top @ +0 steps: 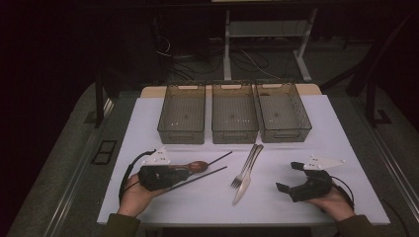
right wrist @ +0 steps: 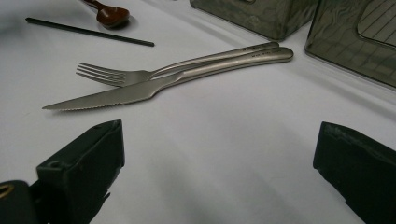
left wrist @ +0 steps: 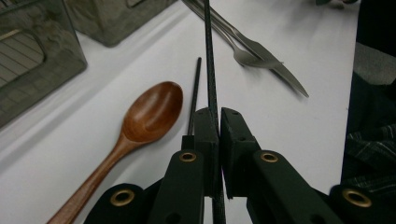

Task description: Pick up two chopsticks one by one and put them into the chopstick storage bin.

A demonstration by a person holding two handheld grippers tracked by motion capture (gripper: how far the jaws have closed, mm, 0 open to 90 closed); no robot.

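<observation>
My left gripper (left wrist: 214, 122) has its two black jaws pinched tight on a thin black chopstick (left wrist: 210, 60), which runs out between the pads and away across the table toward the cutlery; in the high view the same gripper (top: 157, 176) sits at the near left of the white table (top: 207, 202), resting in my left hand (top: 132, 195), with the held chopstick (top: 202, 176) slanting up and to the right. A second chopstick (left wrist: 194, 95) lies just beside the held one in the left gripper view, its near end hidden behind the left jaw, so I cannot tell whether it touches the gripper. A wooden spoon (left wrist: 140, 122) lies to the left of both sticks, bowl upward and away from me, handle running back beside the gripper. Farther out, a metal fork (top: 245, 168) and a metal knife (top: 247, 180) lie side by side at the table's middle, their handles touching. My right gripper (top: 301, 181) rests at the near right in my right hand (top: 336, 201), jaws spread wide with nothing between them; in the right gripper view its two pads (right wrist: 81, 163) stand well apart over bare tabletop, facing the knife (right wrist: 116, 95) and fork (right wrist: 121, 74). Three translucent grey bins (top: 234, 118) stand in a row along the far edge of the table.
</observation>
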